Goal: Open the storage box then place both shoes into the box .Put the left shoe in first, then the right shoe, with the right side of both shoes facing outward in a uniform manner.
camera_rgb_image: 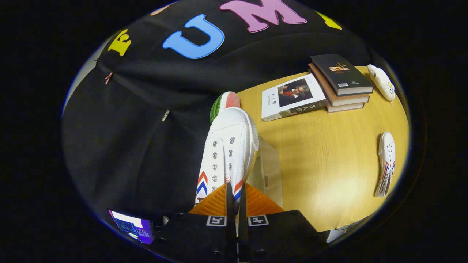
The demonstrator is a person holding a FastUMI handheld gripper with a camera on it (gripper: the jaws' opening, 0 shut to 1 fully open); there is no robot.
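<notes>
My gripper [234,193] is shut on a white canvas shoe [228,146] with red and blue chevrons, pinching its heel edge between both fingers. The shoe hangs in the air, toe pointing away from me, over the near corner of the wooden table [329,157]. Just to the right of the held shoe stands the clear plastic storage box [268,171], partly hidden by the shoe; I cannot tell how its door stands. The second white shoe [386,162] lies on the table far to the right, near the table's edge.
A watermelon-patterned object [225,102] sits beyond the held shoe's toe. A white book [292,96] and a stack of darker books [342,82] lie at the far side of the table, with a small white toy [382,82] beside them. A lit screen [131,226] glows low to the left.
</notes>
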